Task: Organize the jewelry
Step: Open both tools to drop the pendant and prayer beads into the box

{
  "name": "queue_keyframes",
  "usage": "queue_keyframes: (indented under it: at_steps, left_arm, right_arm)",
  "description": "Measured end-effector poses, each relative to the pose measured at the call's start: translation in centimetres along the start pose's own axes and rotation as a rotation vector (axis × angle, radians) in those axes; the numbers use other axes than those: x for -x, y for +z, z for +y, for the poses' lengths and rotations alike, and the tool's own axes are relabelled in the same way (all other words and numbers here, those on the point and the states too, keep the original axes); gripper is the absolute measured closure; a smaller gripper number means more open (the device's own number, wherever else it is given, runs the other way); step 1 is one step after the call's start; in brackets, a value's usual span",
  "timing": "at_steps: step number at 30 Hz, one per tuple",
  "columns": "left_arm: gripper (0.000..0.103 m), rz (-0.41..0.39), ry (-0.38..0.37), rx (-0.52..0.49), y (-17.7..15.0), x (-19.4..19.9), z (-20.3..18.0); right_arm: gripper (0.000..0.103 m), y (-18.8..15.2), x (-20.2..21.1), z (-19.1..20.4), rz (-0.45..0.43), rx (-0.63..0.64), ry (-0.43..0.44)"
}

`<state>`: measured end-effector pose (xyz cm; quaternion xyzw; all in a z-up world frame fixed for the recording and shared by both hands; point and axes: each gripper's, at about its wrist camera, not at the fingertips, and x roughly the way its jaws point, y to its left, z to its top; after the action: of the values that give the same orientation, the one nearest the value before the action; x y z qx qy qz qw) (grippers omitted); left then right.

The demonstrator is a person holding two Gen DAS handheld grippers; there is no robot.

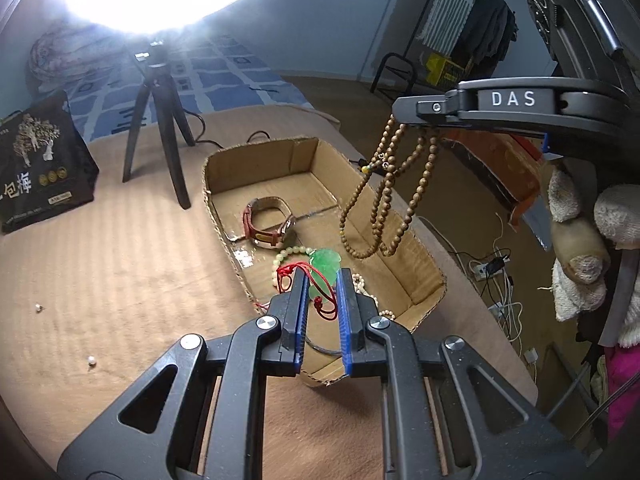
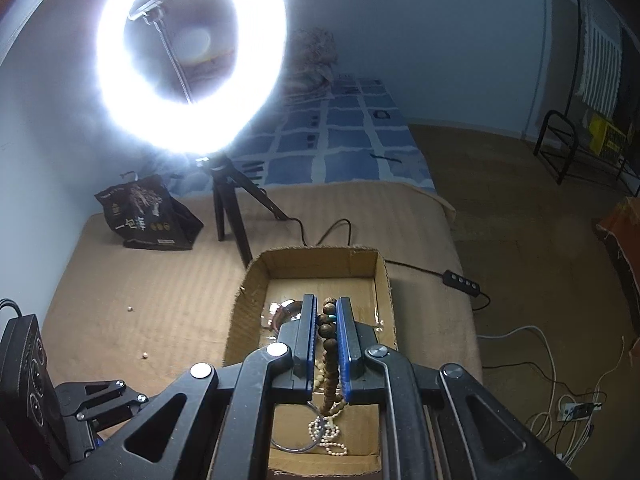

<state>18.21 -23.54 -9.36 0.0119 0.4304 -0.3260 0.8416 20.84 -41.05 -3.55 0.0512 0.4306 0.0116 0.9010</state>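
Note:
An open cardboard box (image 1: 416, 276) (image 2: 248, 304) sits on the tan bed cover. In it lie a red-strapped watch (image 1: 268, 220), a pale bead bracelet (image 1: 286, 258), a white pearl strand (image 2: 326, 436) and a metal ring (image 2: 292, 446). My left gripper (image 1: 322, 276) hovers over the box's near end, its jaws a little apart around a green jade pendant (image 1: 326, 266) on a red cord (image 1: 290, 274). My right gripper (image 2: 326, 304) (image 1: 424, 114) is shut on a brown wooden bead necklace (image 1: 384, 200) (image 2: 330, 344), which hangs in long loops above the box.
A ring light on a black tripod (image 1: 160, 120) (image 2: 228, 204) stands behind the box, with a black bag (image 1: 36, 164) (image 2: 150, 214) to its left. Two loose pearls (image 1: 92, 361) lie on the cover. A cable with a switch (image 2: 464, 280) runs right of the box. The bed edge drops off at right.

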Motion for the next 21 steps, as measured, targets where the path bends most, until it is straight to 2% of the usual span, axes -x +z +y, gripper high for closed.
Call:
queue_keyframes:
  at_steps: [7, 19, 21]
  left_arm:
    - [0.091, 0.029, 0.001, 0.003, -0.7, -1.8, -0.2]
    - [0.091, 0.048, -0.004, -0.002, -0.9, -2.6, -0.5]
    - [0.091, 0.050, -0.006, -0.007, -0.9, -2.7, -0.6]
  right_arm:
    - [0.096, -1.0, -1.8, -1.1, 0.031, -0.027, 0.000]
    - [0.095, -1.8, -3.0, -1.2, 0.055, -0.035, 0.014]
    - [0.092, -1.8, -3.0, -1.2, 0.055, -0.033, 0.016]
